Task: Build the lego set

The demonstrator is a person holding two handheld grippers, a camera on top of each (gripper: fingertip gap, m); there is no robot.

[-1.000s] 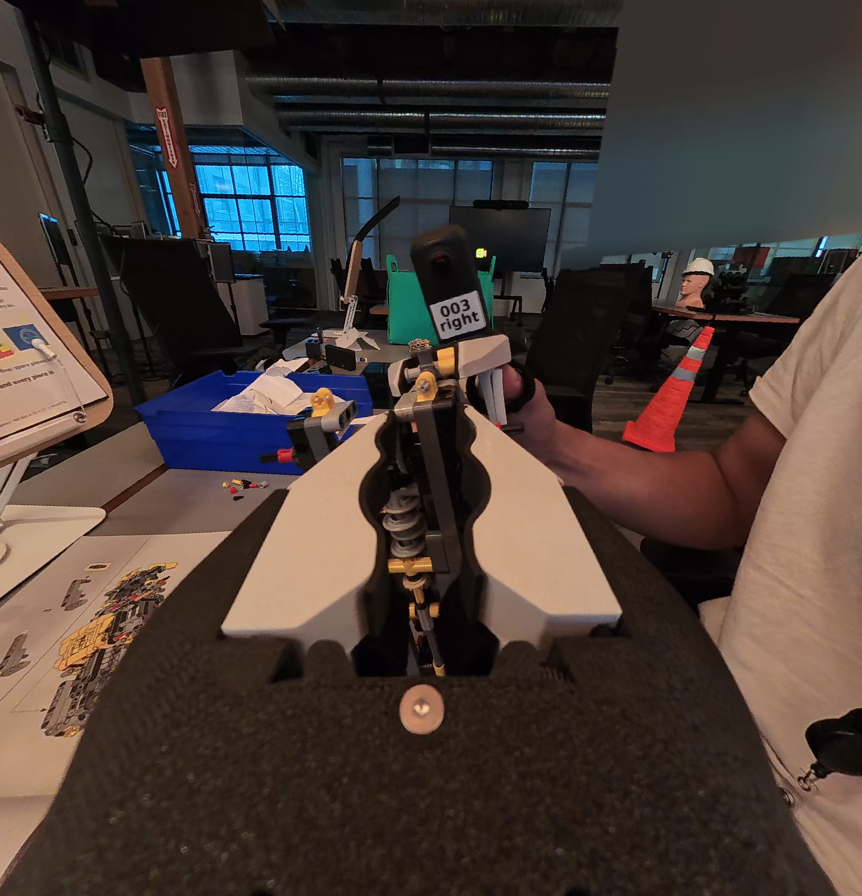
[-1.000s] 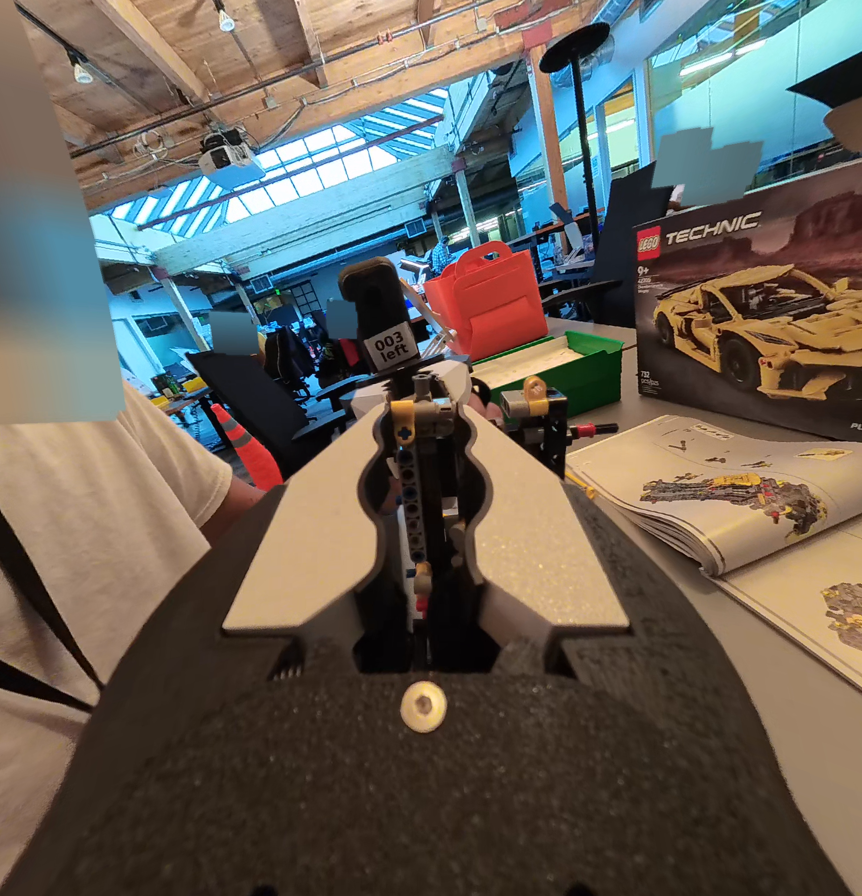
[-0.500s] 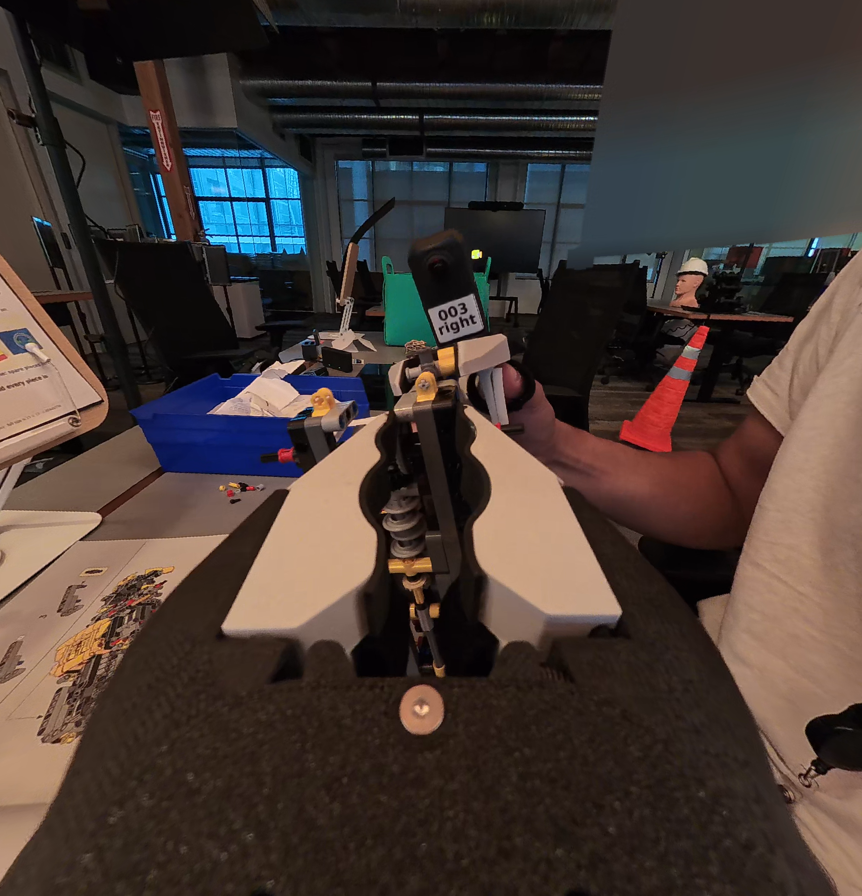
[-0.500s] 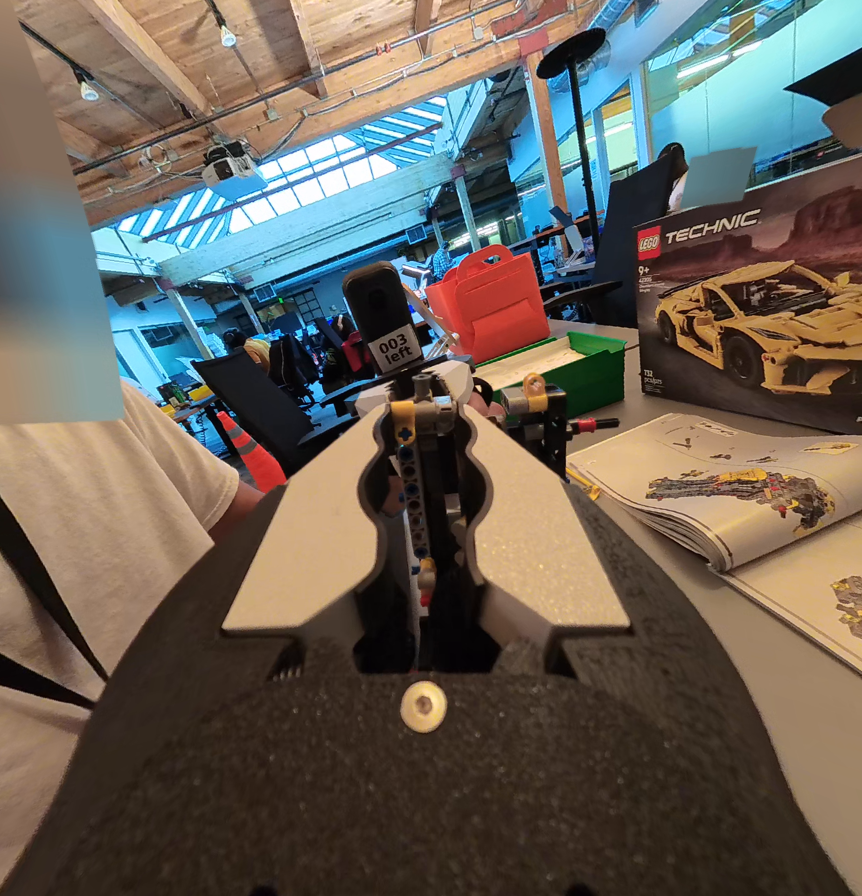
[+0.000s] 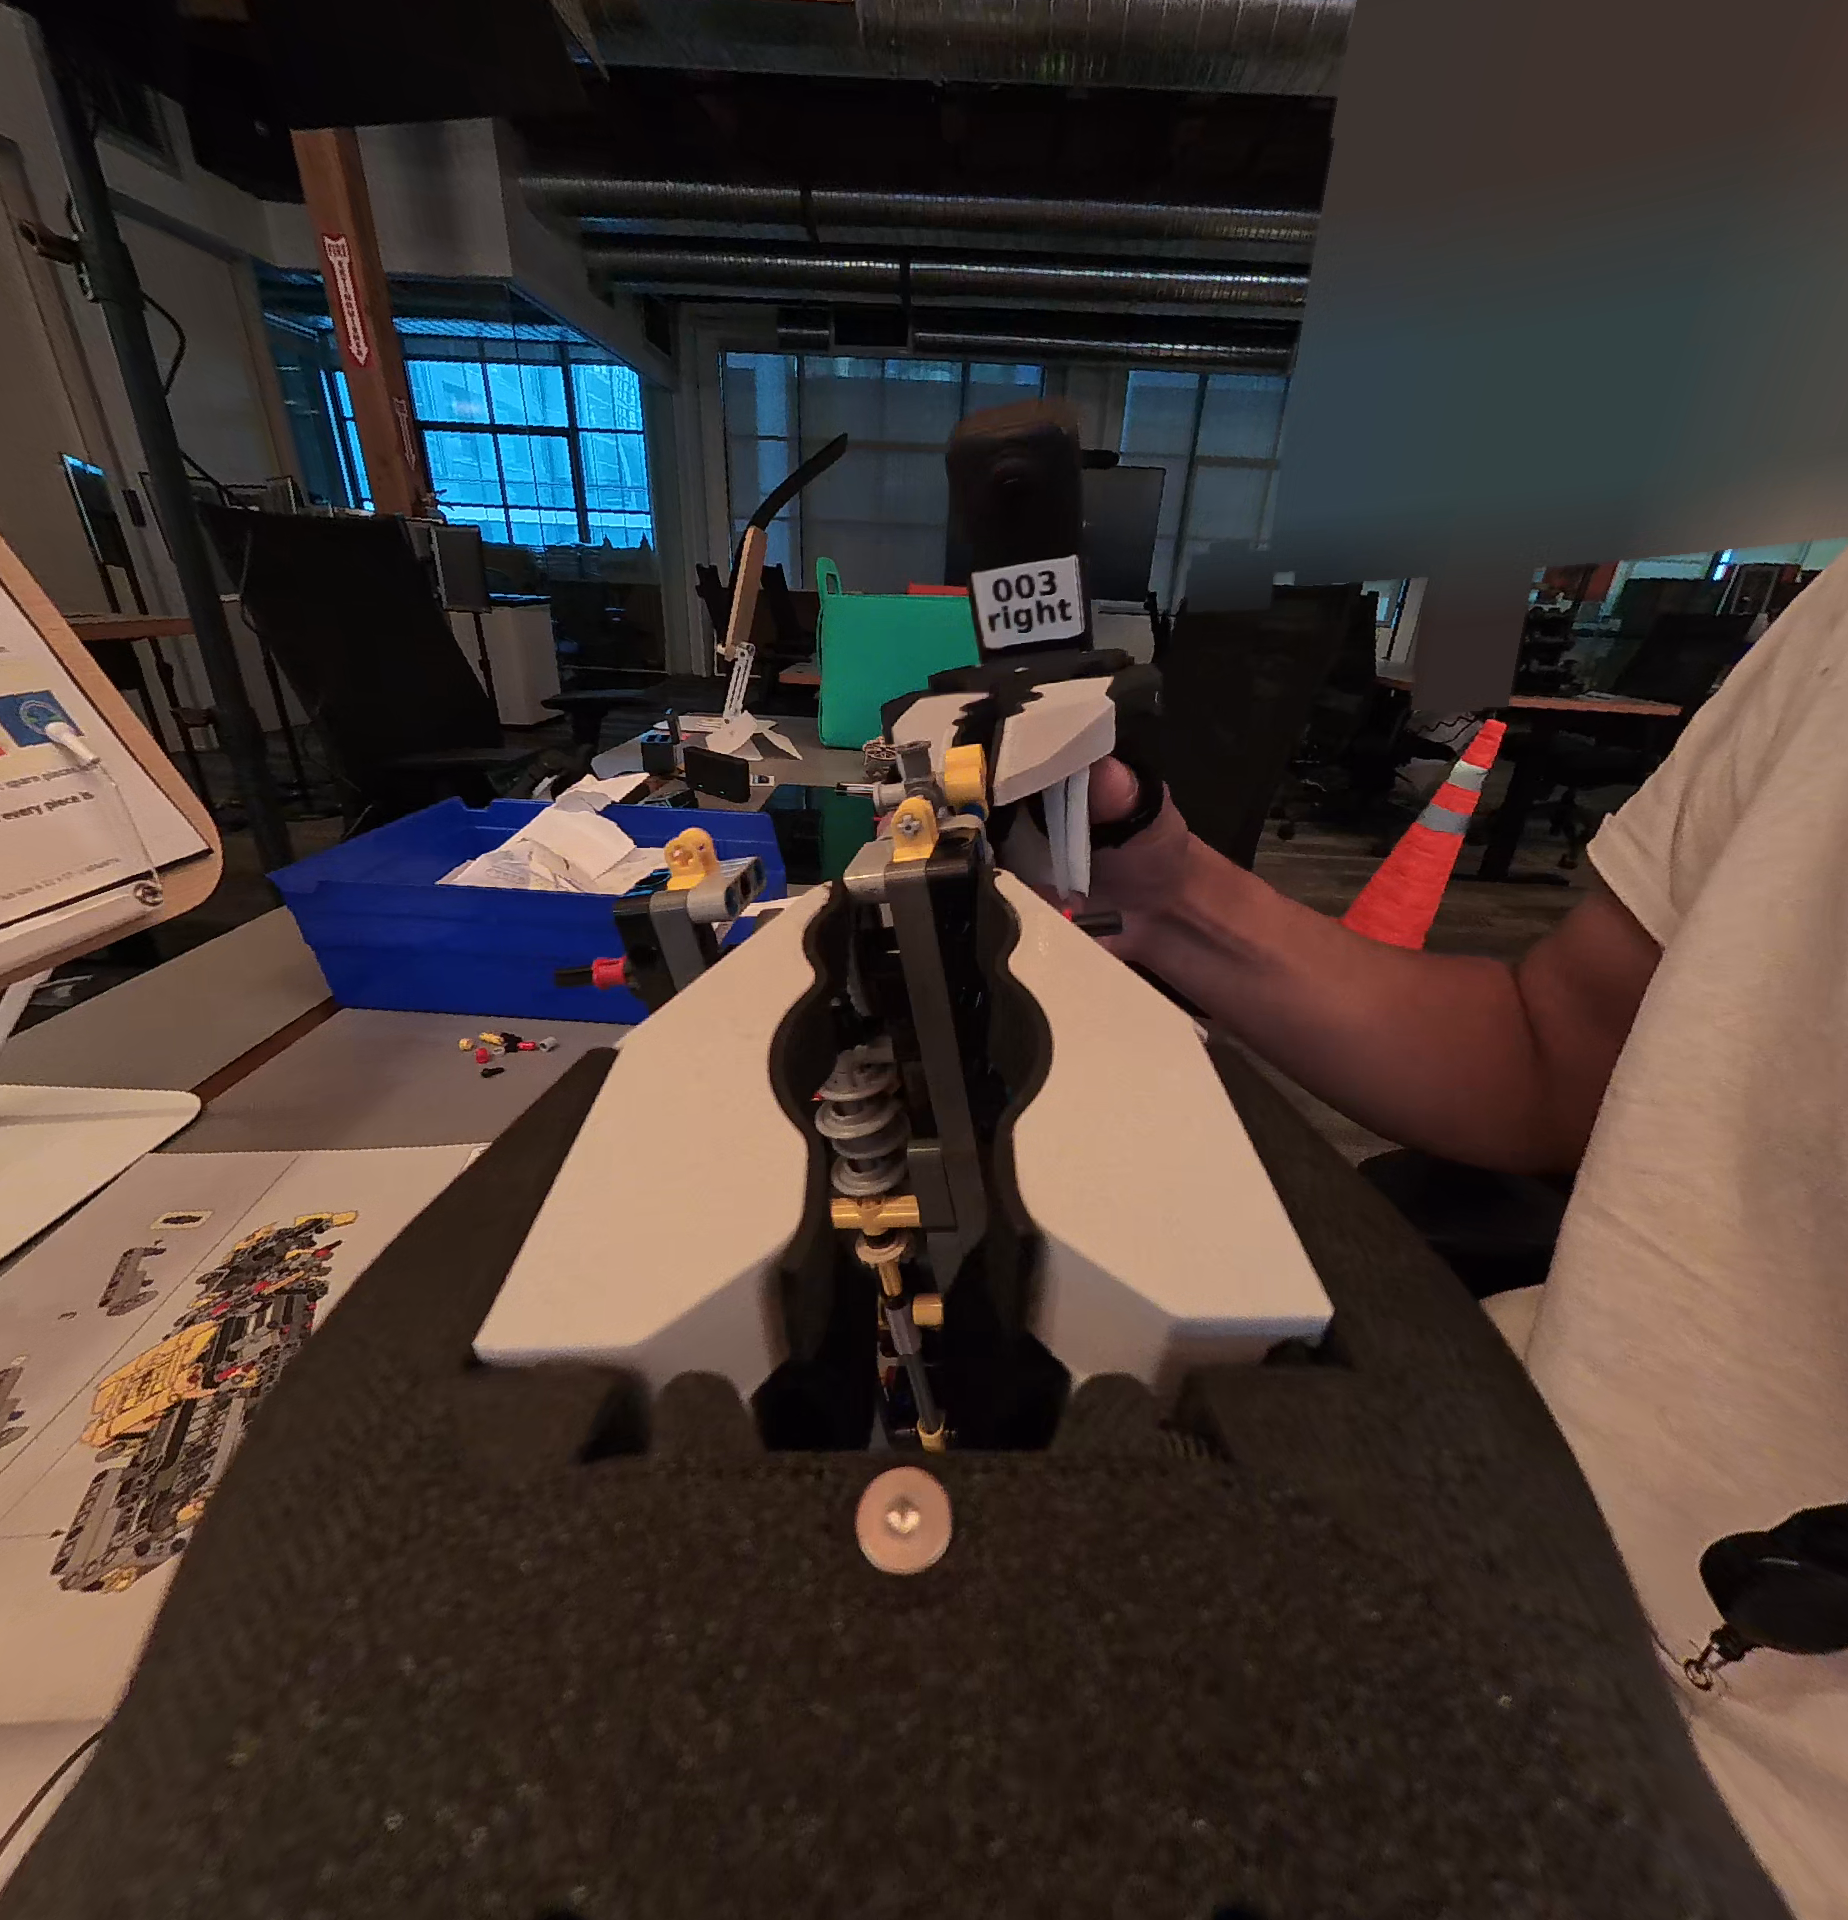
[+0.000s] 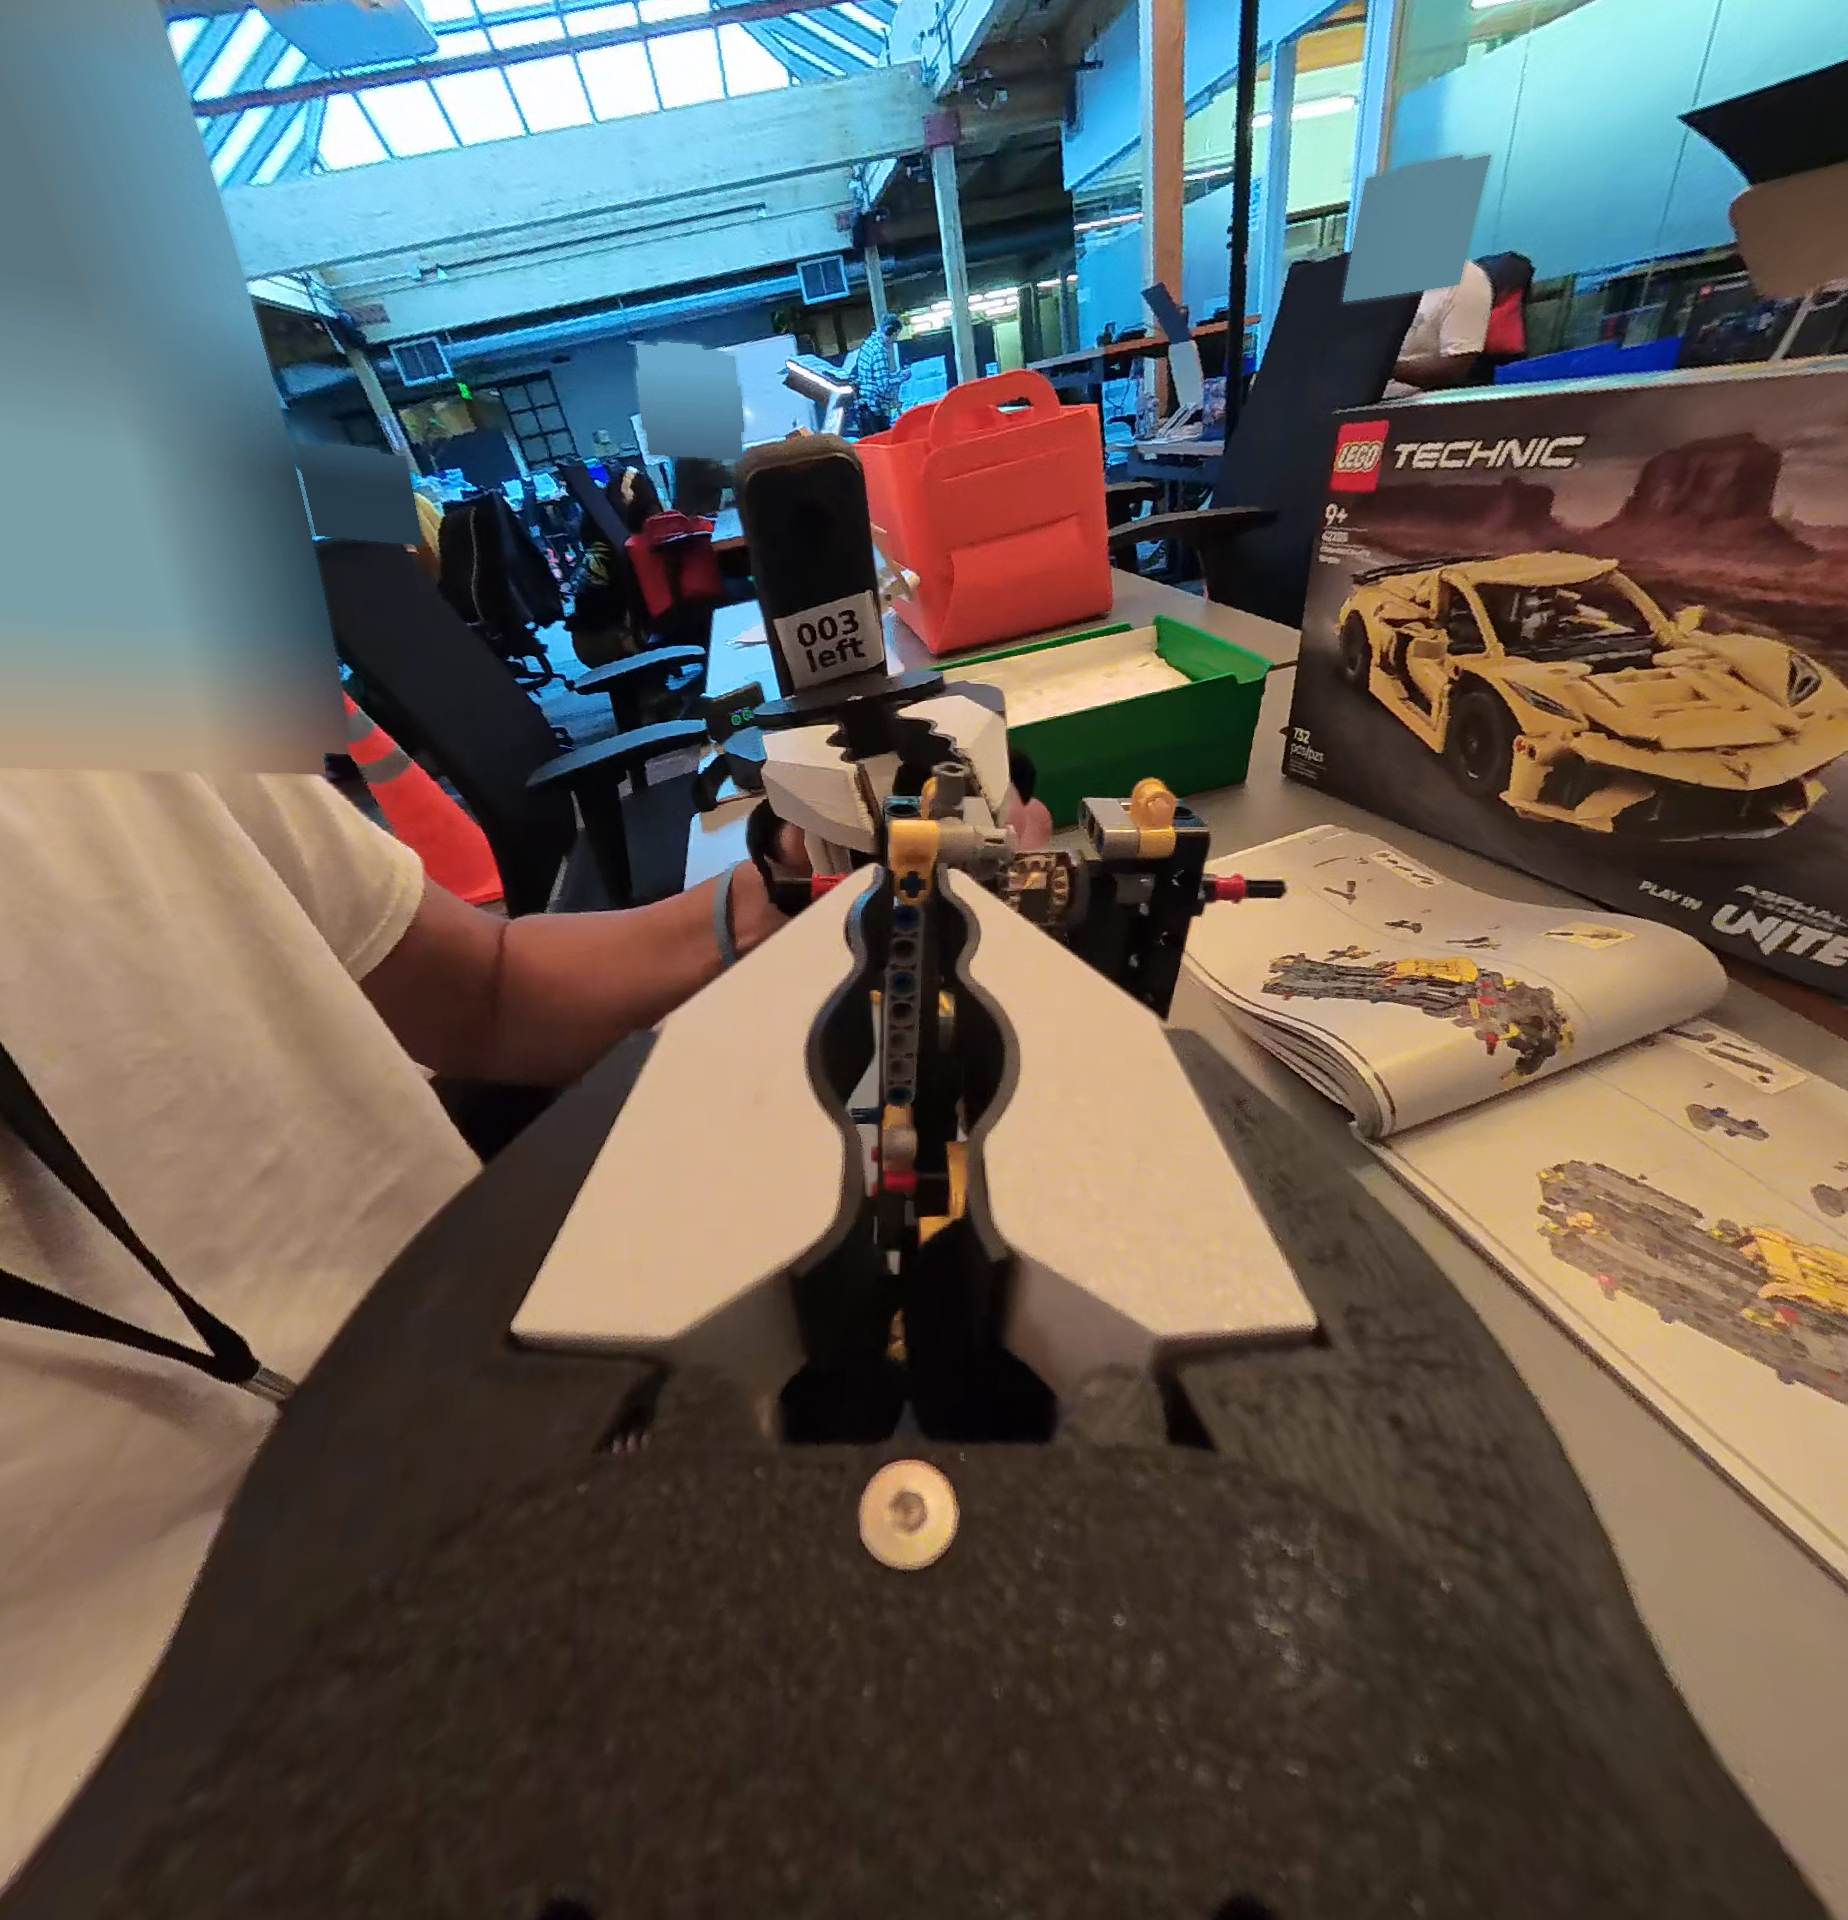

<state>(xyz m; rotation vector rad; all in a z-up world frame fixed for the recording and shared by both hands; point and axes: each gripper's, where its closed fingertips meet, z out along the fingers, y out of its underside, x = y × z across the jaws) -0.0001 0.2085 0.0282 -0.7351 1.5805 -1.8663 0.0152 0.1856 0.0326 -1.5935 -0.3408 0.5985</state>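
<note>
Both grippers are clamped on the same thing here: a dark grey Lego Technic assembly [image 5: 904, 1049] with yellow connectors and a grey coil spring, held up in the air above the grey table [image 6: 1720, 1538]; the left gripper [image 5: 904, 894] has its white fingers [image 5: 691, 1164] closed in tight on one end, the spring sitting right in the gap between them; the right gripper [image 6: 915, 883] is pinched just as snug on the other end, squeezing a grey beam with a row of holes; so the two grippers face each other nose to nose with the build bridging them; a black side frame with a red pin [image 6: 1138, 894] sticks out of the assembly toward the open instruction booklet [image 6: 1439, 987] lying on the table; the printed set box with the yellow car [image 6: 1595, 665] stands behind the booklet; a green tray [image 6: 1128, 717] and an orange bag [image 6: 993, 520] are farther back; from the left wrist view there's a blue bin [image 5: 432, 925] of paper bags, and a few small loose pieces [image 5: 504, 1047] on the table near it.
</note>
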